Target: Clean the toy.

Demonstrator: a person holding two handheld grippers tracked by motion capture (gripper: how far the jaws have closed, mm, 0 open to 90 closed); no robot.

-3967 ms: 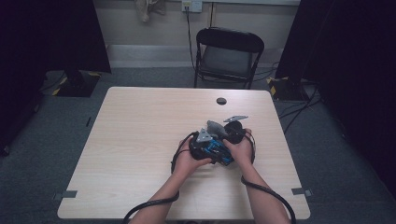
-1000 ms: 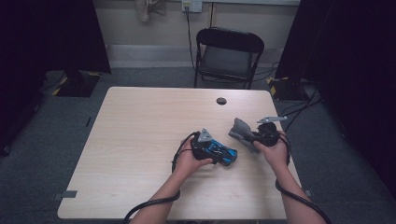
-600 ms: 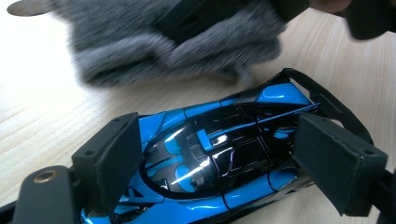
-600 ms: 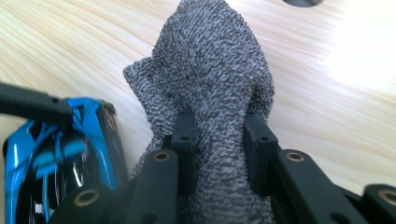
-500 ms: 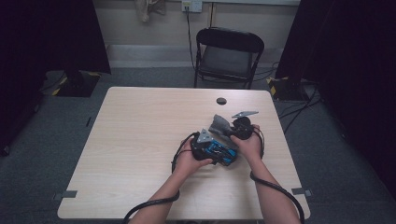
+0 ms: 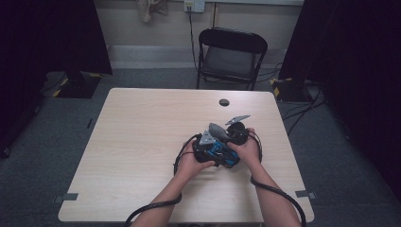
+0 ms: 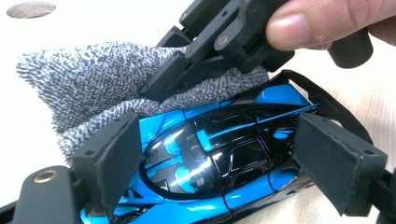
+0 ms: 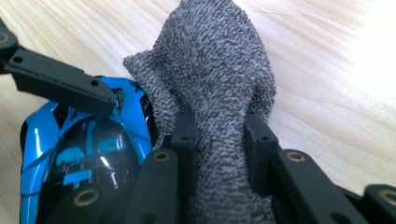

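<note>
**Ana:** Left gripper (image 7: 219, 154) is the anchor, isn't it? Its two padded jaws stand wide, one on each flank of the toy car (image 7: 224, 163), clamping the blue and black body so it can't roll on the table (image 6: 142, 142).

**Ben:** That's my reading. In the high view the car (image 6: 220, 152) sits right of the table's middle, toward the person's edge, with the left hand (image 6: 191, 161) behind it and the right hand (image 6: 246, 149) crowding in from the other side. Holding it by the flanks leaves the roof and one end bare for the cloth.

**Ana:** And the right gripper (image 8: 219, 140)?

**Ben:** Clenched on the grey knitted cloth (image 8: 219, 79). The jaws pinch a fold low down, so a loose flap stands out past the tips, and that flap is what meets the car (image 8: 79, 154). Soft cloth, not hard jaw, touches the glossy paint.

**Ana:** From the left gripper view the cloth (image 7: 88, 88) lies against one end of the car, under the other gripper.

**Ben:** Touching it, yes. Whether that end is nose or tail I can't be sure; probably the tail, but the cloth covers it.

**Ana:** The small dark disc (image 6: 224, 102) at the far edge?

**Ben:** Well apart from everything, playing no part
</note>
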